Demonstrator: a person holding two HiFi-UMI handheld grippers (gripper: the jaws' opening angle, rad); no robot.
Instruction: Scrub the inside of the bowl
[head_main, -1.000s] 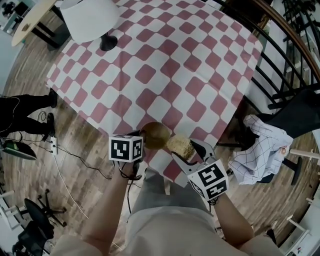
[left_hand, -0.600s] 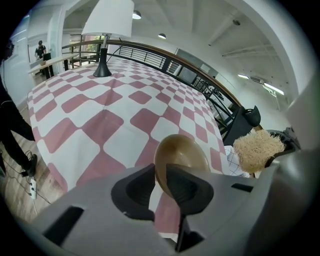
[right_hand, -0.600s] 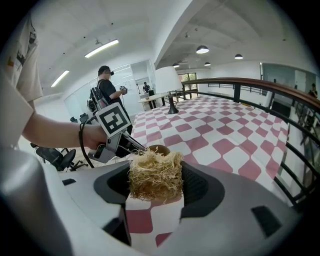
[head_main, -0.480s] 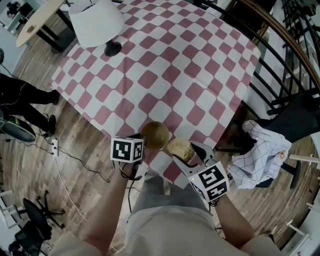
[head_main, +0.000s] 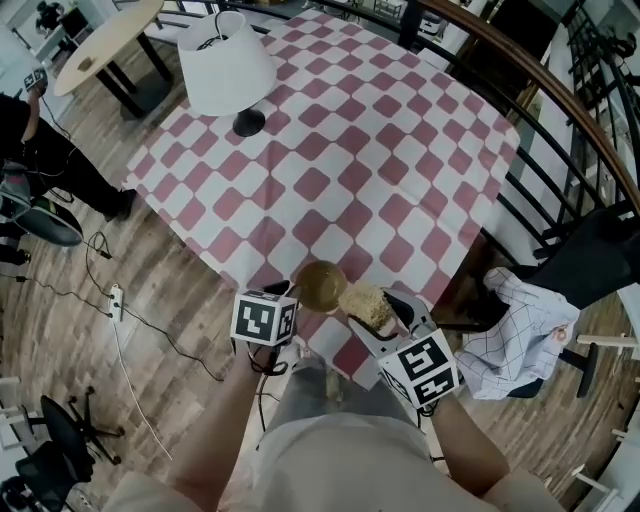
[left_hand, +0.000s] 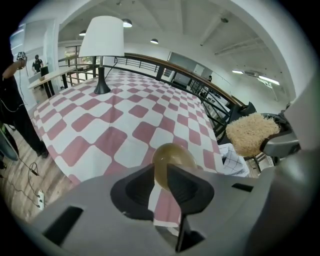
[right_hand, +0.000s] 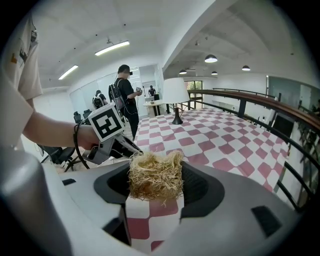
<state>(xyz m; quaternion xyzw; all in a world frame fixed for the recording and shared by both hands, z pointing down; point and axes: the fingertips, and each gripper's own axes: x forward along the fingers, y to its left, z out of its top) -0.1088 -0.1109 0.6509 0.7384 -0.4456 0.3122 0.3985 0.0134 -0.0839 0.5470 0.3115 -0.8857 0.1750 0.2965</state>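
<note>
A small olive-brown bowl (head_main: 320, 285) sits at the near edge of the chequered table (head_main: 330, 150). My left gripper (head_main: 288, 293) is just left of it. In the left gripper view the bowl (left_hand: 172, 157) shows beyond and between the fingertips of the left gripper (left_hand: 160, 176), whose jaws have just been opening; the bowl's near rim lies in the gap and the pads do not clamp it. My right gripper (head_main: 374, 316) is shut on a straw-coloured fibrous scrubber (head_main: 365, 300) right beside the bowl. The scrubber (right_hand: 152, 175) fills the jaws of the right gripper (right_hand: 152, 194).
A white-shaded lamp (head_main: 225, 65) stands at the table's far left. A dark railing (head_main: 560, 110) curves along the right, with a chair draped in checked cloth (head_main: 520, 320) below it. A person (head_main: 40, 150), a round table (head_main: 100, 40) and floor cables (head_main: 110, 300) are at left.
Both grippers have risen slightly together, keeping bowl and scrubber close. The table and lamp have slid down and right in the head view as the camera shifted.
</note>
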